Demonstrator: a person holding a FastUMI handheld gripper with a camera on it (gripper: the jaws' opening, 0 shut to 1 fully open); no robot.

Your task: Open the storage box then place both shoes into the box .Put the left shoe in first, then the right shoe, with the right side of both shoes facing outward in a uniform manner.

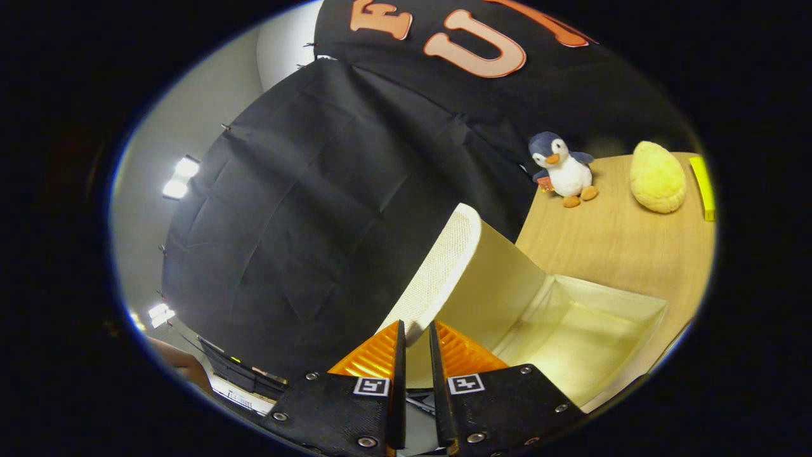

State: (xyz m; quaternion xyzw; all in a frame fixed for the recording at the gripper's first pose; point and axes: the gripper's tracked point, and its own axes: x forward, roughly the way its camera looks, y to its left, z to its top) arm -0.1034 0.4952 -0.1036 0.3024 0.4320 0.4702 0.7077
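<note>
Gripper view: the claw [416, 333] has its two fingers drawn close together, nipping the edge of the storage box's lid [444, 266] between their tips. The lid is a pale, mesh-textured flap, raised and standing tilted, running from the fingertips away toward 1 o'clock. The storage box [634, 304] itself sits open just ahead of the fingers at 3 o'clock from them, a cream fabric bin whose inside shows bare walls and floor. It rests on the wooden table [609, 241], near that table's edge.

Beyond the box, at 1 o'clock from the claw, a plush penguin [563, 168] stands upright on the table against the dark booth wall [317, 209]. At 3 o'clock from the penguin, near it but apart, lies a yellow plush lump [658, 176], and just beyond that at 3 o'clock a thin yellow strip [703, 187] runs along the table.

At 10 o'clock from the claw, bright lamps [180, 176] shine past the wall's edge.
</note>
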